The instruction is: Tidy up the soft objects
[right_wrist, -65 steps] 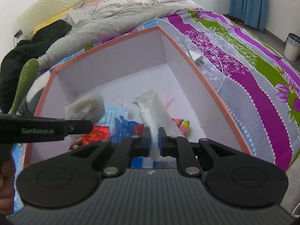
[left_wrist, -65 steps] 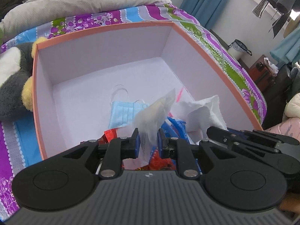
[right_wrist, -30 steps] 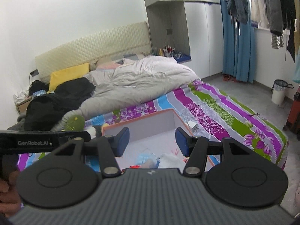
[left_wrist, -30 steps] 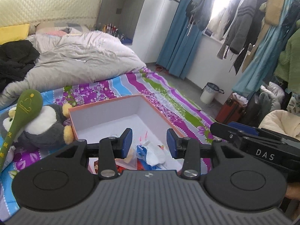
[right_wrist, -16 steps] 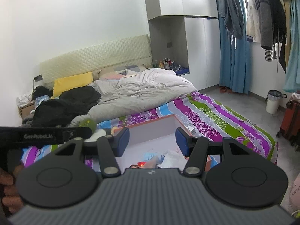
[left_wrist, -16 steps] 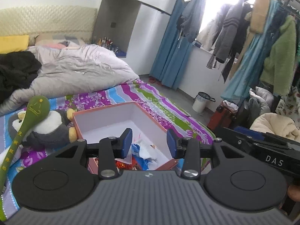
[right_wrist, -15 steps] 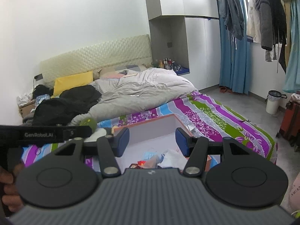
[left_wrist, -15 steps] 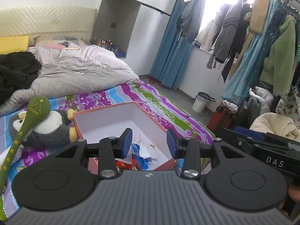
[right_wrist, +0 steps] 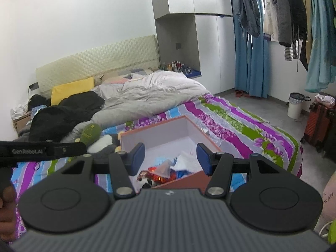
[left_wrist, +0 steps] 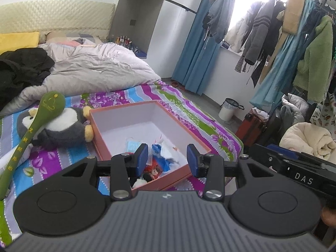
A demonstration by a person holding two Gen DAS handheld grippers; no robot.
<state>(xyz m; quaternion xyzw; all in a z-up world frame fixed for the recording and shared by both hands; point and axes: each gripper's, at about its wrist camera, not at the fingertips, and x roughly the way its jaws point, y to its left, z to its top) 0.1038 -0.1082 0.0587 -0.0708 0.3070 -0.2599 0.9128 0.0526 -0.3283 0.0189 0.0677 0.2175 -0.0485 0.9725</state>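
An orange box (left_wrist: 98, 134) with a white inside sits on the striped bedsheet; it also shows in the right wrist view (right_wrist: 210, 140). Inside lie a blue face mask (left_wrist: 132, 146), white tissues (left_wrist: 170, 153), blue and red wrappers (left_wrist: 155, 166); the right wrist view shows the white tissue (right_wrist: 184, 161) and red wrappers (right_wrist: 153, 173). My left gripper (left_wrist: 167, 157) is open and empty, well above and short of the box. My right gripper (right_wrist: 170, 157) is open and empty, likewise held back above the box.
A plush penguin (left_wrist: 58, 126) and a green long-handled massage stick (left_wrist: 31, 136) lie left of the box. A grey duvet (left_wrist: 90, 71) and black clothes (right_wrist: 63, 113) cover the bed's head. A bin (left_wrist: 229, 109), red suitcase (left_wrist: 254, 126) and hanging clothes (left_wrist: 304, 52) stand right.
Both grippers let go of the tissues into the box, opened, and pulled back and up away from it. In the last half second they barely moved.
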